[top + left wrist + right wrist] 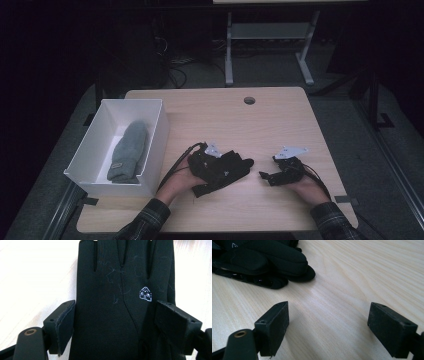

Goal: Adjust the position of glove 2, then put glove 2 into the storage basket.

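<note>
The left hand-held gripper (115, 322) is seen nearest, its jaws spread wide to either side of a black fabric glove with a small white emblem (117, 290); the glove lies flat between them on the pale wooden desk (32, 277), and the pads are not pressed on it. The right hand-held gripper (328, 325) is held open over bare desk, just beside the glove's fingertips. In the high view, a grey knitted mitten (129, 150) is seen lying inside a white rectangular box (157, 135) at the desk's left edge.
</note>
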### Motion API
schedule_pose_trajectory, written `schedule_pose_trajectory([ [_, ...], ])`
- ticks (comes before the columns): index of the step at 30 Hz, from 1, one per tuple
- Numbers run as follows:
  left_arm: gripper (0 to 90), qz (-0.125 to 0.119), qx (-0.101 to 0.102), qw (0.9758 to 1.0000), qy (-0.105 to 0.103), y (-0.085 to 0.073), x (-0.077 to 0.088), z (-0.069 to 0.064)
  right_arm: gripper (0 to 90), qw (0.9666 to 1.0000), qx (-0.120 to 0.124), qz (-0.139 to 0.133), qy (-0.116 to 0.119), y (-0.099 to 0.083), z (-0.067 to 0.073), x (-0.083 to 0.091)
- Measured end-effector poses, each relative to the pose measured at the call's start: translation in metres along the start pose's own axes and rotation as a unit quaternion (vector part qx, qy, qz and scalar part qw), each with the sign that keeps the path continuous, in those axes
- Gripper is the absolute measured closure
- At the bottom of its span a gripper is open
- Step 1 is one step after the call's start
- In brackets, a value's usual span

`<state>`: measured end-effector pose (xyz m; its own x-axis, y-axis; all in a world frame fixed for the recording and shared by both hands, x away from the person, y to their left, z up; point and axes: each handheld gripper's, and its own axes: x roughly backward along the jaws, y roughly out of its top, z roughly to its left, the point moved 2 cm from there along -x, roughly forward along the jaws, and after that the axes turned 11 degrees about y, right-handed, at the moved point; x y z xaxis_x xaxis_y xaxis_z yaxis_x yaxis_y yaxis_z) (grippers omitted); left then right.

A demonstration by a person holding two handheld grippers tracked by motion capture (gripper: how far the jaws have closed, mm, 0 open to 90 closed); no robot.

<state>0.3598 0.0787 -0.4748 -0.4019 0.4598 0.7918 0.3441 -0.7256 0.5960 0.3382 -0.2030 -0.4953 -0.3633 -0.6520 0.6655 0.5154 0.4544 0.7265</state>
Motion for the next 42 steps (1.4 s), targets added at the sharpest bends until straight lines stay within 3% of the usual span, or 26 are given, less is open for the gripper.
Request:
schedule_pose_trajectory([
  [9, 26.6, 0.003, 0.002, 1.0000, -0.006, 0.000, 0.000, -0.001, 17.4, 1.0000, 0.000, 0.000, 0.000, 0.000, 0.000, 0.000],
  [13, 40.8, 0.007, -0.007, 0.9996, -0.025, 0.001, 0.004, -0.003, 17.4, 1.0000, 0.000, 0.000, 0.000, 0.000, 0.000, 0.000],
  [19, 59.1, 0.019, 0.000, 0.9990, -0.041, 0.003, 0.006, -0.005, 17.4, 1.0000, 0.000, -0.001, 0.000, 0.000, 0.000, 0.000],
  [20, 60.4, 0.021, 0.010, 0.9988, -0.043, 0.004, 0.006, -0.005, 17.4, 1.0000, 0.000, 0.000, 0.000, 0.000, 0.000, 0.000],
  [25, 63.6, 0.025, 0.033, 0.9976, -0.055, 0.004, 0.007, -0.003, 17.5, 1.0000, 0.000, 0.000, 0.000, 0.000, 0.000, 0.000],
  [31, 64.4, 0.031, 0.046, 0.9967, -0.059, 0.006, 0.011, -0.003, 17.5, 1.0000, 0.000, -0.001, 0.000, 0.000, 0.000, 0.000],
  [35, 64.6, 0.028, 0.050, 0.9968, -0.055, 0.009, 0.017, -0.001, 17.4, 1.0000, 0.001, -0.001, 0.000, 0.000, 0.000, 0.000],
  [39, 64.6, 0.012, 0.076, 0.9953, -0.059, 0.015, 0.028, 0.003, 17.4, 1.0000, 0.000, 0.000, 0.000, 0.000, 0.000, 0.000],
  [42, 64.6, 0.005, 0.084, 0.9948, -0.057, 0.022, 0.039, 0.007, 17.4, 1.0000, 0.000, 0.000, 0.000, 0.000, 0.000, 0.000],
])
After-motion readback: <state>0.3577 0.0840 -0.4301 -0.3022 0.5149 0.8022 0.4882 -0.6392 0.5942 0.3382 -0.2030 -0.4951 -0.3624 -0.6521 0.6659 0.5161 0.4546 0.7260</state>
